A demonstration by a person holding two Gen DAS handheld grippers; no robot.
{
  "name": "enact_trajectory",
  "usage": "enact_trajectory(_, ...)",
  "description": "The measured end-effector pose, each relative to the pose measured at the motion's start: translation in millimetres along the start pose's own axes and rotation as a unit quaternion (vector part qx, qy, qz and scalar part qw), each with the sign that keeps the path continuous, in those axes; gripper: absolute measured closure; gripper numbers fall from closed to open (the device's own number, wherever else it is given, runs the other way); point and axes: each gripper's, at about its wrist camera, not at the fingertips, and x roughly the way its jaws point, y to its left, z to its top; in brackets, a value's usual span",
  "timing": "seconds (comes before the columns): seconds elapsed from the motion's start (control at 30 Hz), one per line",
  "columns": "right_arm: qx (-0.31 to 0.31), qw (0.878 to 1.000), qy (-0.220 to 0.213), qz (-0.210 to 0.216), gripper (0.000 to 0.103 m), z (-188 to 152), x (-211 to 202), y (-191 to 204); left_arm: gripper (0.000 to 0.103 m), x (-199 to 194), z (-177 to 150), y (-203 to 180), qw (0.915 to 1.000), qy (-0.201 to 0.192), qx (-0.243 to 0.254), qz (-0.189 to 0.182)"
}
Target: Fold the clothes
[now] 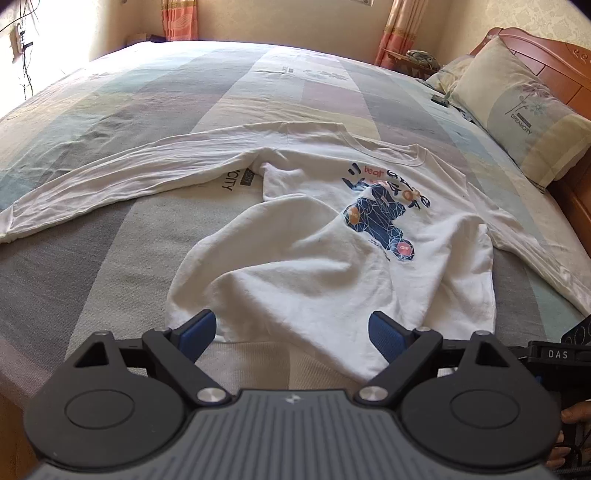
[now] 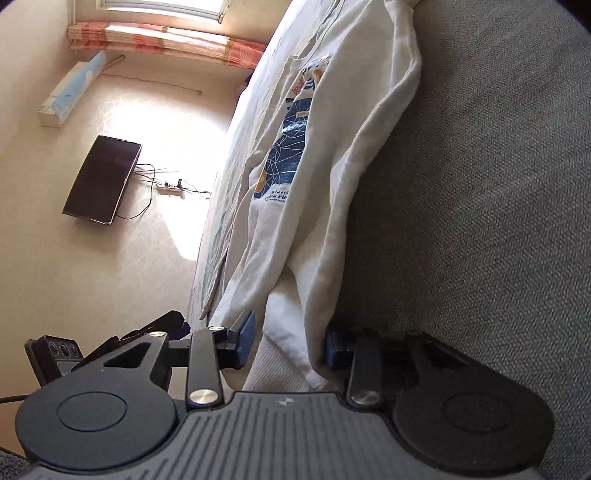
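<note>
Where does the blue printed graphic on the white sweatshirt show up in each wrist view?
Left wrist: blue graphic right of centre, on the sweatshirt's chest.
Right wrist: blue graphic upper centre, turned sideways, beyond the right gripper.
Shared landmark: the orange-patterned curtain.

The left wrist camera sits behind its hand-held gripper (image 1: 291,334) at the foot of the bed (image 1: 110,206), tilted down and facing the pillow (image 1: 517,110) and headboard. The right wrist camera is rolled sideways, low and close to the bedcover, looking along its edge toward the window wall. The 2 views share the white sweatshirt (image 1: 332,258) (image 2: 295,192) and its blue print.
</note>
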Motion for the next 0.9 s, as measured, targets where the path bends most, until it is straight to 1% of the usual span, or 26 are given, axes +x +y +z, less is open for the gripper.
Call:
enact_trajectory(0.03,-0.001,1.0,0.0,-0.011,0.074,1,4,0,0.013,1,0,1,1.0,0.001,-0.003,-0.001)
enact_trajectory(0.07,0.002,1.0,0.001,-0.018,0.09,3,9,-2,0.013,1,0,2,1.0,0.0,-0.002,-0.004)
enact_trajectory(0.1,0.006,1.0,0.002,-0.021,0.099,6,13,-5,0.013,0,0,2,1.0,-0.003,0.002,-0.008)
enact_trajectory(0.17,0.009,1.0,0.003,-0.015,0.099,7,17,-5,0.013,0,0,5,0.9999,-0.005,0.008,-0.014)
enact_trajectory(0.23,-0.002,0.999,0.009,-0.032,0.098,4,16,3,0.013,2,2,9,0.9997,-0.007,0.01,-0.02)
enact_trajectory(0.3,-0.008,0.999,0.005,-0.052,0.095,0,10,11,0.013,5,5,15,0.9995,-0.009,0.011,-0.028)
enact_trajectory(0.33,-0.011,0.998,0.002,-0.063,0.095,-2,6,15,0.013,6,7,18,0.9994,-0.01,0.012,-0.031)
enact_trajectory(0.47,-0.024,0.993,-0.028,-0.108,0.095,-13,-28,27,0.013,14,15,25,0.9986,-0.007,0.021,-0.048)
enact_trajectory(0.53,-0.021,0.991,-0.033,-0.128,0.095,-16,-48,31,0.013,17,18,27,0.9979,-0.001,0.029,-0.057)
enact_trajectory(0.67,-0.049,0.977,-0.029,-0.203,0.096,-21,-77,37,0.013,23,20,34,0.9969,0.011,0.037,-0.068)
enact_trajectory(0.77,-0.034,0.972,-0.039,-0.229,0.095,-19,-96,27,0.013,27,19,44,0.9972,0.02,0.026,-0.068)
enact_trajectory(0.87,-0.019,0.972,-0.038,-0.232,0.095,-17,-92,20,0.013,31,18,60,0.9974,0.027,0.0,-0.067)
enact_trajectory(0.9,-0.015,0.972,-0.04,-0.229,0.094,-16,-89,21,0.013,32,17,67,0.9968,0.03,-0.012,-0.074)
